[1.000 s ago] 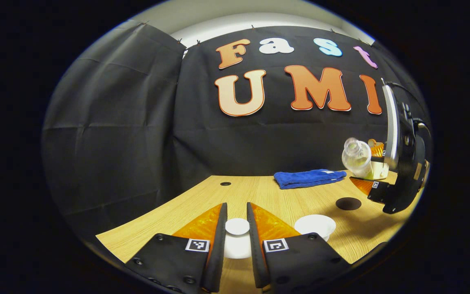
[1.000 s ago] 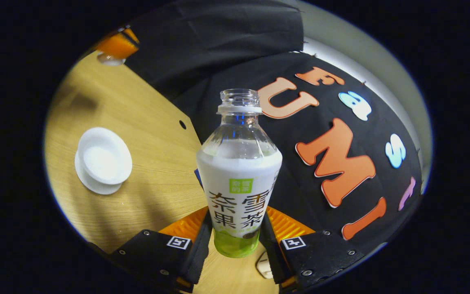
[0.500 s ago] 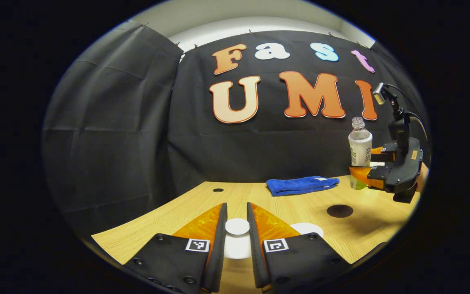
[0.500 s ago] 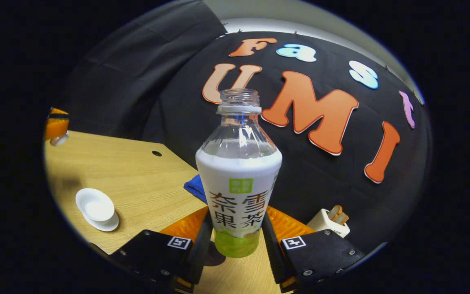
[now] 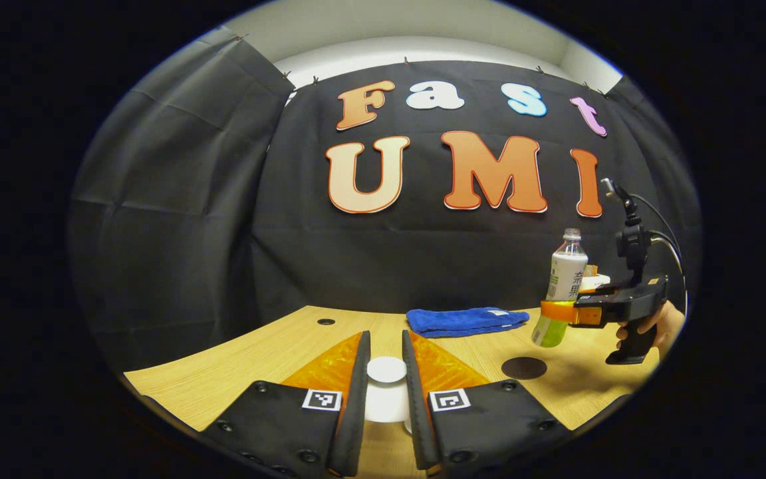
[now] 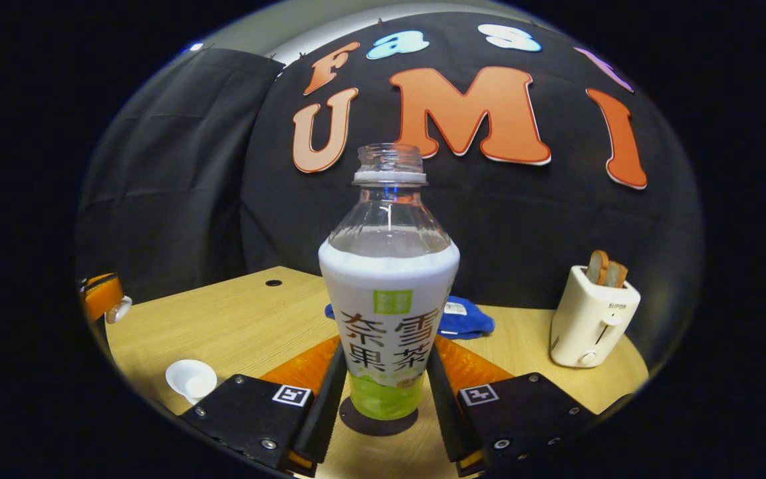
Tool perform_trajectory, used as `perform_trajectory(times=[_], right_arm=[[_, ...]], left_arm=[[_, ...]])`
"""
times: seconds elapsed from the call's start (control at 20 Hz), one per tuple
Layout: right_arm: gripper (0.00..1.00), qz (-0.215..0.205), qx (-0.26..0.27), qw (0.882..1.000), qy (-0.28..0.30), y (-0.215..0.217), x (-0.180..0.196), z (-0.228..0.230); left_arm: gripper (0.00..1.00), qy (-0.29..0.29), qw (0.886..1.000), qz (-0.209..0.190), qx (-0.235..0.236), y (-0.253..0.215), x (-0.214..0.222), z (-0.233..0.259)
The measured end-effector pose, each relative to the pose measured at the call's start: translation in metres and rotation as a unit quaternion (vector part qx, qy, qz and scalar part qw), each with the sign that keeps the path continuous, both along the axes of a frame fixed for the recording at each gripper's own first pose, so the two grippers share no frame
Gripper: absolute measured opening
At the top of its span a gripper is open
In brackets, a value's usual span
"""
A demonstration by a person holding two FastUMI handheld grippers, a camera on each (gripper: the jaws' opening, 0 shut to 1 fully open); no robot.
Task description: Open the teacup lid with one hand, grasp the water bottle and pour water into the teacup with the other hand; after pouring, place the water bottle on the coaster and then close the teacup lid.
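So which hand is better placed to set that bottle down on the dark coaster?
The right. Its hand-held gripper already clamps the upright water bottle just above the coaster. The left hand-held gripper is busy holding the teacup lid.

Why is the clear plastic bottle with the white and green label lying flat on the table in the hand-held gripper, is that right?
Not quite. The clear plastic bottle with the white and green label stands upright between the right hand-held gripper's fingers, over the dark round coaster, as the right gripper view shows.
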State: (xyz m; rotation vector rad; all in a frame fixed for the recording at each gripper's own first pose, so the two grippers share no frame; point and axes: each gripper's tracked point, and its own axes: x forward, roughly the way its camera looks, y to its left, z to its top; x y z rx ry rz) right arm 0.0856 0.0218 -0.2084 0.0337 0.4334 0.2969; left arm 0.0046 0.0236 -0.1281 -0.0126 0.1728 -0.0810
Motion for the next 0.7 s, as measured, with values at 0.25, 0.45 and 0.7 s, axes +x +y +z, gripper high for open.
perform_trajectory(times=[0.25, 0.45, 0.7], right_arm=[[0.67, -0.005, 0.008, 0.999, 0.035, 0.005, 0.006, -0.036], [0.67, 0.006, 0.007, 0.999, 0.051, 0.011, 0.004, -0.049], [0.67, 0.006, 0.001, 0.998, 0.064, 0.014, 0.002, -0.064]], left_arm=[[0.31, 0.016, 1.000, -0.008, -0.003, -0.014, 0.005, -0.010], [0.31, 0.026, 1.000, -0.012, -0.002, -0.020, 0.007, -0.018], [0.34, 0.032, 0.999, -0.020, 0.003, -0.027, 0.010, -0.024]])
